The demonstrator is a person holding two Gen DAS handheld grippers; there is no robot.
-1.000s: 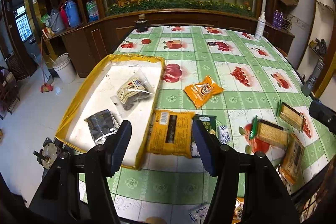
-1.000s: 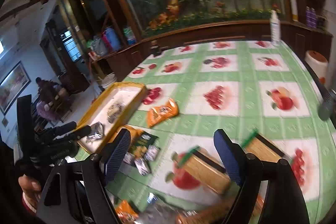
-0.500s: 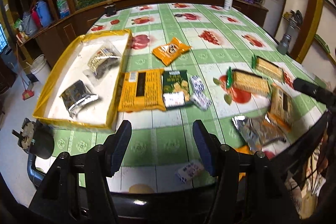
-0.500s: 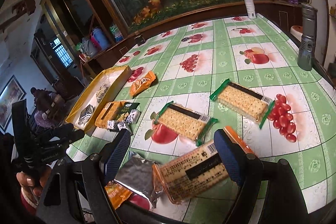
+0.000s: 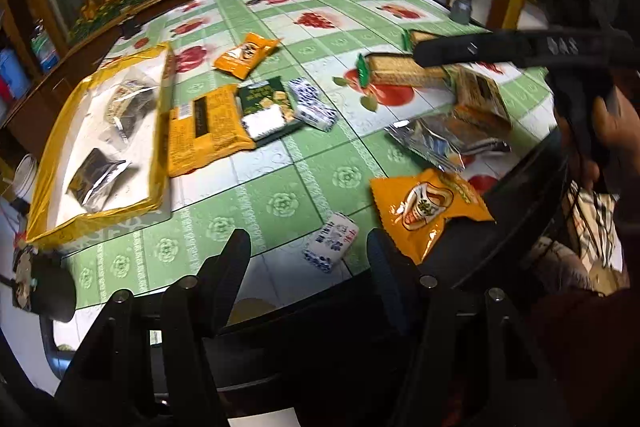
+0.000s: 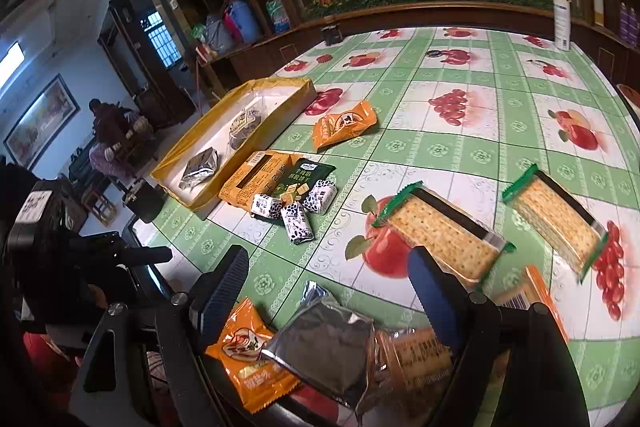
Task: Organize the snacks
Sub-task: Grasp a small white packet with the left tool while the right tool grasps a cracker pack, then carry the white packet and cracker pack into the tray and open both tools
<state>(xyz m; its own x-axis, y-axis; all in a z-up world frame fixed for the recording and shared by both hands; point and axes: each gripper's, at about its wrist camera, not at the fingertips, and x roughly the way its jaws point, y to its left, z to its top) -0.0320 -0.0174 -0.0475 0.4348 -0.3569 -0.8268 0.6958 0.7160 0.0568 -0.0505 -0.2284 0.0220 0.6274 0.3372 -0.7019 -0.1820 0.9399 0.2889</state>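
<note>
A yellow-rimmed white tray (image 5: 160, 151) (image 6: 296, 85) holds a silver pouch (image 5: 94, 181) (image 6: 200, 167) and a clear bag of dark snacks (image 5: 128, 103). Loose snacks lie on the green fruit-print tablecloth (image 6: 440, 147): a flat orange box (image 5: 200, 131), a green packet (image 5: 262, 105), small blue-white packs (image 5: 330, 241) (image 6: 298, 223), orange pouches (image 5: 424, 207) (image 6: 346, 125) and cracker packs (image 6: 436, 231). My left gripper (image 5: 308, 255) is open and empty at the table's near edge. My right gripper (image 6: 328, 287) is open and empty above a silver pouch (image 6: 332, 347).
A white spray bottle (image 6: 562, 17) and a small dark jar (image 6: 331, 34) stand at the table's far edge. A grey flask (image 5: 462, 1) is at the right. A wooden cabinet with a flower mural runs behind. People sit far left (image 6: 108, 135).
Both grippers pulled back toward the table's near edge. More snacks at the near edge came into view. The right gripper now crosses the left wrist view at upper right.
</note>
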